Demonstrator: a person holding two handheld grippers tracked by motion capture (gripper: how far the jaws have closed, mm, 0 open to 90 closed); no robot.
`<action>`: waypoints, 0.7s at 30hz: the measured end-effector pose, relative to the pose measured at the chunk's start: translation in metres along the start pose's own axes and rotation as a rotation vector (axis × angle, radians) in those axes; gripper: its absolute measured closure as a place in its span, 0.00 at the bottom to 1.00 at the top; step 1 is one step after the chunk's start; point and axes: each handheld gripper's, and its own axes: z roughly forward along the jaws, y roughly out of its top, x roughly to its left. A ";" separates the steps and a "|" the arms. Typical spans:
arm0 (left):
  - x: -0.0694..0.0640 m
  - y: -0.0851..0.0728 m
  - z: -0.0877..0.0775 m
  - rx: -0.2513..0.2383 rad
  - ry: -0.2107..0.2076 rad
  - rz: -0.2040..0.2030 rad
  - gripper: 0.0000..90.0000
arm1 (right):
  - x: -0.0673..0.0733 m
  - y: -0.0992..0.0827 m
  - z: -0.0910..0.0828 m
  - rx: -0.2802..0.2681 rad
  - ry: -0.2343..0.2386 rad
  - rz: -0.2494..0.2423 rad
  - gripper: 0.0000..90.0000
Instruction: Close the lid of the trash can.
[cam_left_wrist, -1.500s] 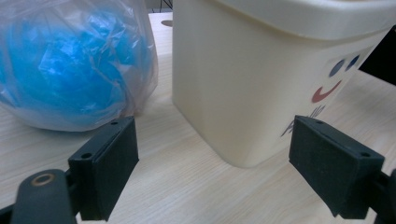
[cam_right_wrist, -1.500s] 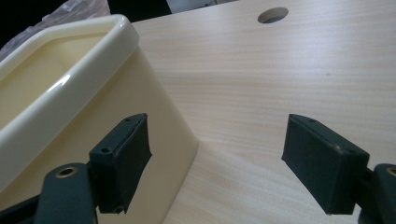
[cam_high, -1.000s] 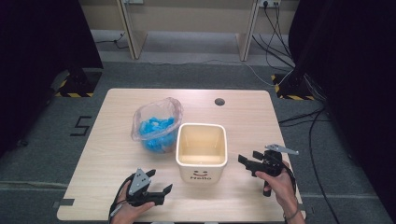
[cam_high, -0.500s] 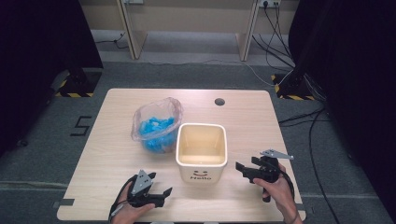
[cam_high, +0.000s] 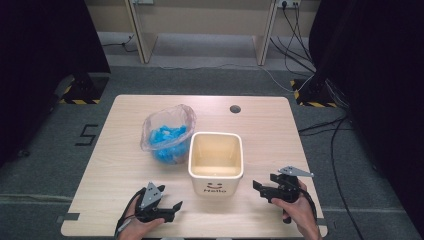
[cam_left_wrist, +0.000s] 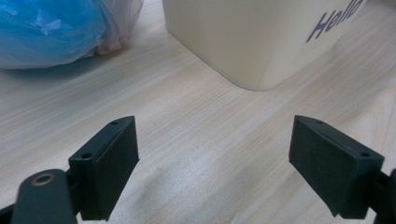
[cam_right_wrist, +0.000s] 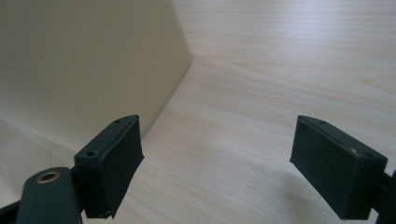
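**Two open grippers flank a cream bin on a wooden table**

Two hand-held grippers sit low over the near edge of a light wooden table (cam_high: 125, 125), one on either side of a cream square bin (cam_high: 216, 161) printed with a smiley face and the word "Hello". The bin stands upright near the middle of the table, mouth up, its inside bare.

At the near left corner, the left gripper (cam_high: 172, 209) is released, jaws spread wide with nothing between them, pointing toward the bin's front corner. In the left gripper view the two black pads frame bare wood, with the bin's corner just ahead and the lettering showing at the upper right.

On the other side, the right gripper (cam_high: 258, 190) is held in a hand (cam_high: 297, 210) a little above the tabletop, near the bin's right wall but apart from it. Its jaws have just been opening and now stand wide, with nothing held; the right gripper view shows only wood grain between the pads and the bin's plain wall beyond the left one.

Just behind and to the left of the bin lies a clear plastic bag (cam_high: 167, 132) with blue material inside, its mouth gaping upward, touching or nearly touching the bin's back left corner. A small dark hole (cam_high: 235, 108) marks the table's far side.
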 end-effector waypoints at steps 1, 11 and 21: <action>0.000 0.000 0.000 0.001 0.000 -0.001 0.17 | 0.000 -0.002 0.000 0.004 -0.003 -0.007 0.18; 0.003 -0.005 -0.001 0.048 0.002 0.003 0.17 | 0.007 -0.018 -0.007 0.026 -0.013 -0.042 0.18; 0.004 -0.010 0.003 0.124 -0.002 0.032 0.17 | 0.013 -0.031 -0.012 0.049 -0.009 -0.065 0.18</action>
